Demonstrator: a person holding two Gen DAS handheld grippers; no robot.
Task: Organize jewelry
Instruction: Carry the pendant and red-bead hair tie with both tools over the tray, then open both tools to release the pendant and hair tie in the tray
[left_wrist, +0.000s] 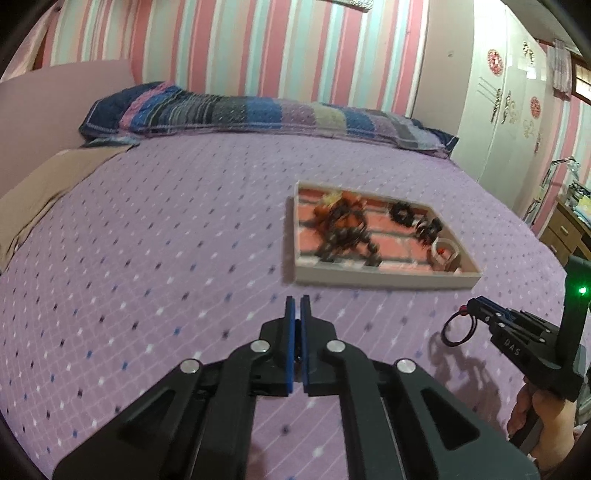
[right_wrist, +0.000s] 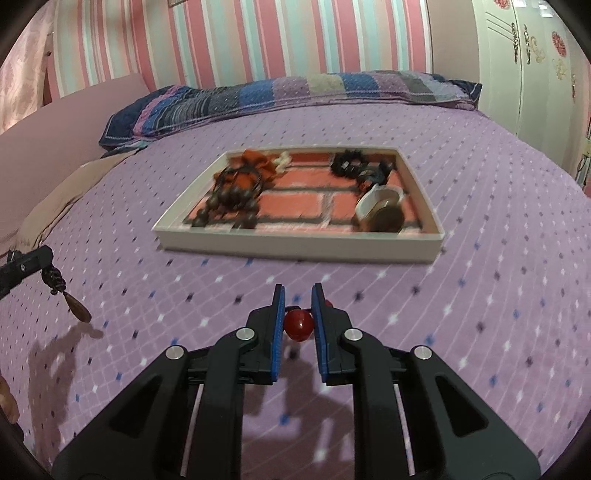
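Note:
A white tray (left_wrist: 384, 281) (right_wrist: 295, 244) with a brick-pattern floor lies on the purple bedspread. It holds dark bead strings (right_wrist: 229, 206), an orange scrunchie (right_wrist: 258, 160), black scrunchies (right_wrist: 347, 162) and a white bangle (right_wrist: 373, 201). My left gripper (left_wrist: 298, 301) (right_wrist: 46, 258) is shut. In the right wrist view a dark braided cord with a brown teardrop pendant (right_wrist: 79, 309) hangs from its tip. My right gripper (right_wrist: 298, 290) (left_wrist: 471, 307) is shut on a red bead (right_wrist: 300, 325). The bead's black elastic loop (left_wrist: 456, 331) dangles below. Both grippers hover above the bed, short of the tray's near edge.
A striped pillow (left_wrist: 258, 114) lies along the far side of the bed. A tan cloth (left_wrist: 55, 177) covers the bed's left edge. A white wardrobe (left_wrist: 509, 110) and a wooden desk (left_wrist: 565, 229) stand to the right. A hand (left_wrist: 535, 417) grips the right tool's handle.

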